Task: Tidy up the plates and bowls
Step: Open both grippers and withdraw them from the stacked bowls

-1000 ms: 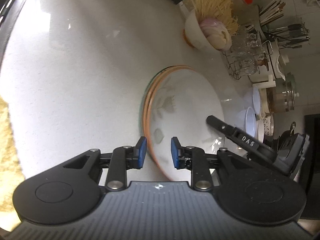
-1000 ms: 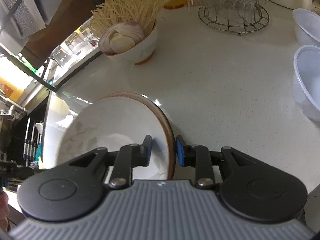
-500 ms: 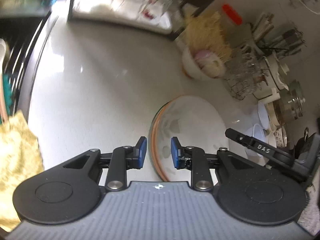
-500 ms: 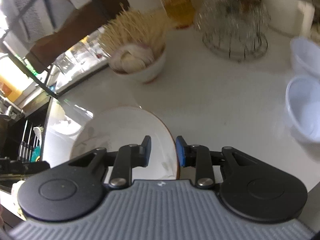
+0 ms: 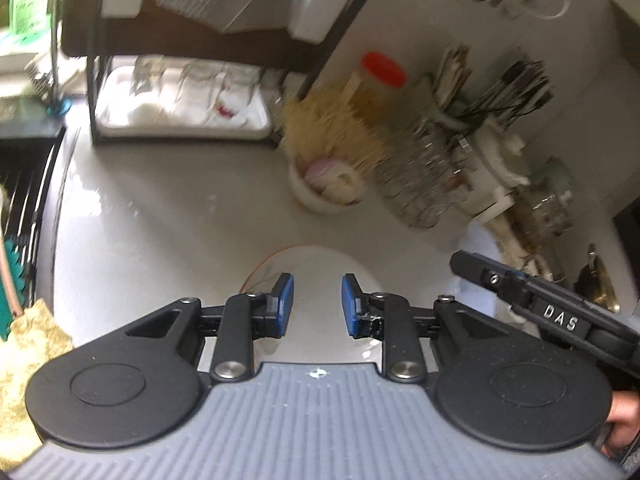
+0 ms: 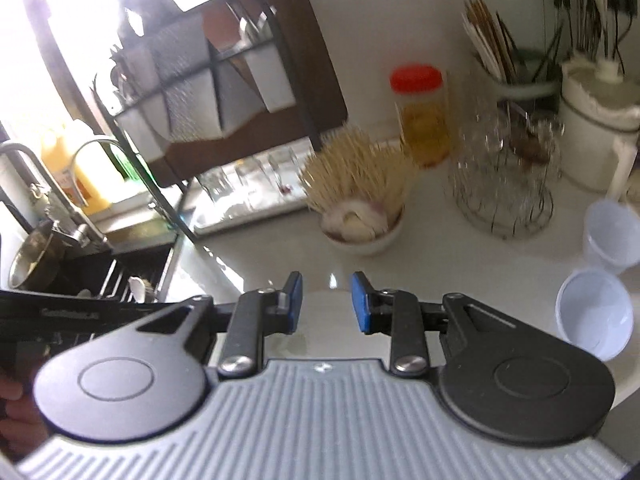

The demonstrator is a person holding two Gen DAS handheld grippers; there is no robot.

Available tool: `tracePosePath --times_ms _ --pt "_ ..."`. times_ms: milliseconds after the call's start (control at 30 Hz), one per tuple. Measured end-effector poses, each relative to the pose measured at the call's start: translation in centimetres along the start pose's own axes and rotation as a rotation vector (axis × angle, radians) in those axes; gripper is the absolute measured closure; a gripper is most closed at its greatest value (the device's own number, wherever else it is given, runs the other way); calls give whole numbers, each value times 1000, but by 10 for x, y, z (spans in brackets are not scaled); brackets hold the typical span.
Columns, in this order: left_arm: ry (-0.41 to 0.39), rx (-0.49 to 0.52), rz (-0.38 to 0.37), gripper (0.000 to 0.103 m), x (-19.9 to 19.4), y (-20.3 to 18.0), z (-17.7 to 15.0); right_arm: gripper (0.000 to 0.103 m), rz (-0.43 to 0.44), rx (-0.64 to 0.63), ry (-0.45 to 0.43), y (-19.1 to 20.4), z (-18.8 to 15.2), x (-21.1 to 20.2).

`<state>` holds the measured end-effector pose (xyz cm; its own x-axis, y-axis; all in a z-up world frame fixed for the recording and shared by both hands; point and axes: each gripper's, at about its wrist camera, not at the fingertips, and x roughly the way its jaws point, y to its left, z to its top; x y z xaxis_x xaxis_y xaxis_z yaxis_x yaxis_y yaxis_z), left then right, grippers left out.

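A stack of white plates with a brown rim [image 5: 316, 268] lies flat on the pale counter [image 5: 160, 220], below and just ahead of both grippers. My left gripper [image 5: 316, 306] hovers above the stack, open, with nothing between its blue pads. My right gripper [image 6: 326, 302] also hangs open over the same plates [image 6: 324, 332], its pads holding nothing. In the left wrist view the right gripper's black finger [image 5: 560, 320] reaches in from the right. A white bowl of enoki mushrooms and onion [image 6: 360, 220] stands further back.
Two clear plastic bowls [image 6: 592, 312] sit at the right, beside a wire rack of glasses [image 6: 504, 184]. A black dish rack with a white tray [image 5: 180, 112] lines the back. The sink [image 6: 80, 272] and a yellow cloth [image 5: 24, 352] are at the left.
Both grippers rose away from the plate stack, whose rim sat between their pads before. The plates stayed on the counter and now look smaller and farther below.
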<state>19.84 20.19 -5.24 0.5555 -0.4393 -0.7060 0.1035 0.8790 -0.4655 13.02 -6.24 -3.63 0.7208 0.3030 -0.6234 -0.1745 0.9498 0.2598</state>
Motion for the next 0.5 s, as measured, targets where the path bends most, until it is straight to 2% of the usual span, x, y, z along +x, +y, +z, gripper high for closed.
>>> tracePosePath --times_ms 167,367,500 --pt "-50 38 -6 74 -16 -10 5 72 -30 -31 -42 14 -1 -16" --pt "-43 78 0 74 -18 -5 10 72 -99 -37 -82 21 -1 -18" --pt "-53 67 -8 74 -24 -1 21 72 -98 -7 -106 19 5 -24"
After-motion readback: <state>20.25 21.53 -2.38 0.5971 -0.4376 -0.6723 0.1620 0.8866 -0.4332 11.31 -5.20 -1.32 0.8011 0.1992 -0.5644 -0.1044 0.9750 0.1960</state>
